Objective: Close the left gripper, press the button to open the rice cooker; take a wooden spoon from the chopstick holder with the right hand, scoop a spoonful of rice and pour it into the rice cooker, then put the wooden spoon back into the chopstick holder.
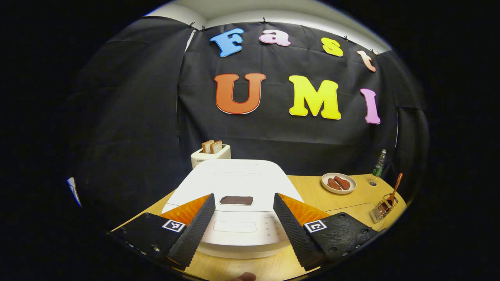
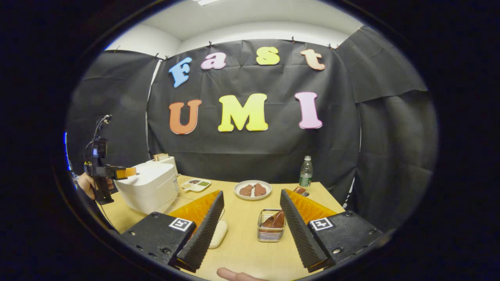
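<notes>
Nothing of the task looks done yet. The white, rounded plastic rice cooker (image 1: 234, 203) sits on the light wooden surface (image 1: 312, 191) with its lid down, and the left hand-held gripper (image 1: 244, 222) hovers just in front of it with its fingers spread wide apart, so the closing and the button press both remain. The right hand-held gripper (image 2: 252, 230) also stands apart and empty. The brown wooden spoon (image 2: 279, 218) rests in the small metal wire chopstick holder (image 2: 270, 230), just ahead between the fingers. Taking the spoon, scooping, pouring and returning it are all left, by my reading.

The left gripper view gives the cooker's top close up, with a dark panel (image 1: 236, 200) on the lid and a white toaster (image 1: 210, 155) behind. The right gripper view shows the cooker from the side, the person's hand (image 2: 88, 183) holding the left hand-held gripper, and a small divided tray (image 2: 196, 184). Both views show a white plate of brown food (image 2: 253, 189) and a green-labelled plastic bottle (image 2: 306, 171).
</notes>
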A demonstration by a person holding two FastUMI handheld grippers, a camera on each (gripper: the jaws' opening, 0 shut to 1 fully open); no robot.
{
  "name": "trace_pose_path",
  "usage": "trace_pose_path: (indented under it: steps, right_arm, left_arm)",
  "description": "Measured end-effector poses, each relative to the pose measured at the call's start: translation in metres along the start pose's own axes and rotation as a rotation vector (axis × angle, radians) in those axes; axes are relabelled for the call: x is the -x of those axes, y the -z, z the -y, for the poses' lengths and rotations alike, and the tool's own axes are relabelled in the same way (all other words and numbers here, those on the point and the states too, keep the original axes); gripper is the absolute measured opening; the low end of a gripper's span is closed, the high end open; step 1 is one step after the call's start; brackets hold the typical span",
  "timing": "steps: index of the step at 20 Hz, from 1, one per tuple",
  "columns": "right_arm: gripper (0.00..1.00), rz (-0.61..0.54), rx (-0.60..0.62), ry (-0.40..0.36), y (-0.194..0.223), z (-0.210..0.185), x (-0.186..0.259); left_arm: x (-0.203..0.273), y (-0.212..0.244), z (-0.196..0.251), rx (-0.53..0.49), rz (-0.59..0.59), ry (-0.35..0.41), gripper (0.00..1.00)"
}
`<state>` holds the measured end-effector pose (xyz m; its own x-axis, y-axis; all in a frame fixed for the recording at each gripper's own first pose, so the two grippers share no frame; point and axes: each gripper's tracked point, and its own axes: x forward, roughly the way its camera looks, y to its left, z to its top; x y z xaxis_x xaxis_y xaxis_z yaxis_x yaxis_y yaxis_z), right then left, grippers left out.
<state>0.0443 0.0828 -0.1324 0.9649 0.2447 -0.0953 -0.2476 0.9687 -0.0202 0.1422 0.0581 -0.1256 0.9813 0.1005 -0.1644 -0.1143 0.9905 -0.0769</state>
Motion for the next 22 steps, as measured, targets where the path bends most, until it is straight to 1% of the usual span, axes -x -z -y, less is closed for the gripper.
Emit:
trace_pose_path:
  steps: [4,6,8,11,14,16,19,22]
  right_arm:
    - [0.92,0.031,0.008,0.022,-0.011,0.003,0.016]
    - [0.94,0.043,0.004,0.032,-0.016,0.002,0.024]
    - [0.92,0.066,0.003,0.043,-0.024,0.002,0.033]
    - [0.94,0.112,0.020,0.084,-0.037,0.007,0.048]
    - [0.94,0.122,0.022,0.092,-0.041,0.003,0.061]
    - [0.94,0.126,0.023,0.098,-0.043,0.004,0.071]
    - [0.93,0.151,0.014,0.132,-0.047,0.012,0.084]
    - [0.92,0.123,0.008,0.162,-0.038,0.020,0.090]
  left_arm:
    - [0.042,-0.029,0.015,-0.019,0.075,0.022,0.95]
    - [0.067,-0.047,0.025,-0.035,0.116,0.043,0.95]
    - [0.088,-0.053,0.039,-0.065,0.134,0.067,0.95]
    - [0.116,-0.062,0.045,-0.108,0.178,0.085,0.94]
    - [0.137,-0.066,0.058,-0.097,0.191,0.120,0.95]
    - [0.150,-0.070,0.061,-0.093,0.205,0.123,0.95]
    - [0.169,-0.073,0.066,-0.077,0.221,0.125,0.95]
    - [0.188,-0.074,0.080,-0.084,0.247,0.142,0.95]
